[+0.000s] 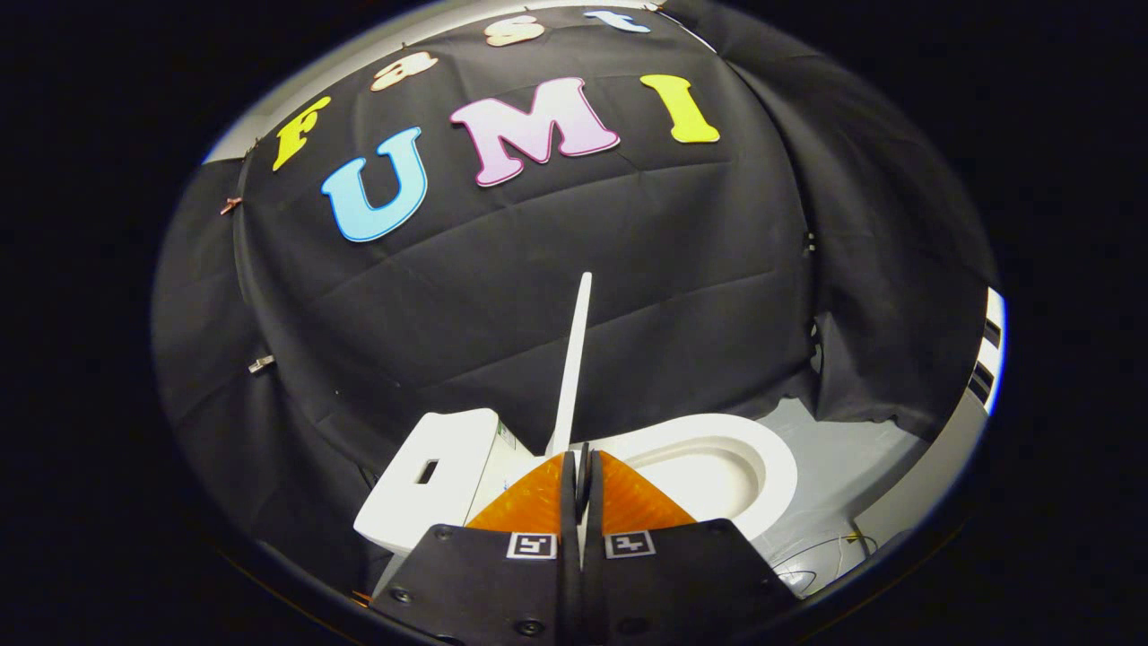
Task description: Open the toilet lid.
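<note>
A white toilet stands just ahead of me, seen from the side. Its lid (pixel 574 359) is raised nearly upright and shows edge-on as a thin white blade rising from between my fingers. My gripper (pixel 583 456) is shut on the lid's lower edge, with both fingers pressed against it. The tank (pixel 439 475) sits to the left of the fingers. To their right, the open seat ring and bowl (pixel 726 467) are uncovered.
Black cloth walls close in behind the toilet and on both sides. Grey floor (pixel 843 467) lies to the right of the bowl, with thin cables (pixel 812 565) on it near the bowl's base. A pale panel edge (pixel 991 341) stands at the far right.
</note>
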`<move>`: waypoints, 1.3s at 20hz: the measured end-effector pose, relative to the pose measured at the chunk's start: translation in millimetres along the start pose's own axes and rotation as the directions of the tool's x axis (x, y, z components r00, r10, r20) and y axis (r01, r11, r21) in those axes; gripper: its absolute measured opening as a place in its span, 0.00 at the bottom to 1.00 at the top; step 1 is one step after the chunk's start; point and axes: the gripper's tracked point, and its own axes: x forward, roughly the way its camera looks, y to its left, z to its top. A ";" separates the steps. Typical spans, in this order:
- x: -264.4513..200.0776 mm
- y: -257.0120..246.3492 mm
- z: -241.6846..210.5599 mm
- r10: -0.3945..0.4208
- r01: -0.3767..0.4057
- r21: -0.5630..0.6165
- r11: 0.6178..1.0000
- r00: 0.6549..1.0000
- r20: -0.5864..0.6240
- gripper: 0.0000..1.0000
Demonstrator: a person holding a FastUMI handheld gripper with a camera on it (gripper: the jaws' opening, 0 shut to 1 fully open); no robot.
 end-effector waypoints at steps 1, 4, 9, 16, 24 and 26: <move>0.3 5.2 0.8 -0.004 0.004 -0.006 1.000 1.000 0.007 0.05; -1.3 21.7 -0.8 -0.006 0.007 -0.029 1.000 1.000 0.015 0.05; -5.7 55.8 -3.5 0.000 0.002 -0.084 0.996 1.000 0.028 0.05; -6.6 89.3 -8.2 -0.008 0.015 -0.157 0.987 0.999 0.044 0.05; -7.4 126.2 -19.6 -0.016 0.029 -0.219 0.975 0.998 0.060 0.05; -6.3 132.0 -21.8 -0.029 0.044 -0.225 0.973 0.997 0.070 0.05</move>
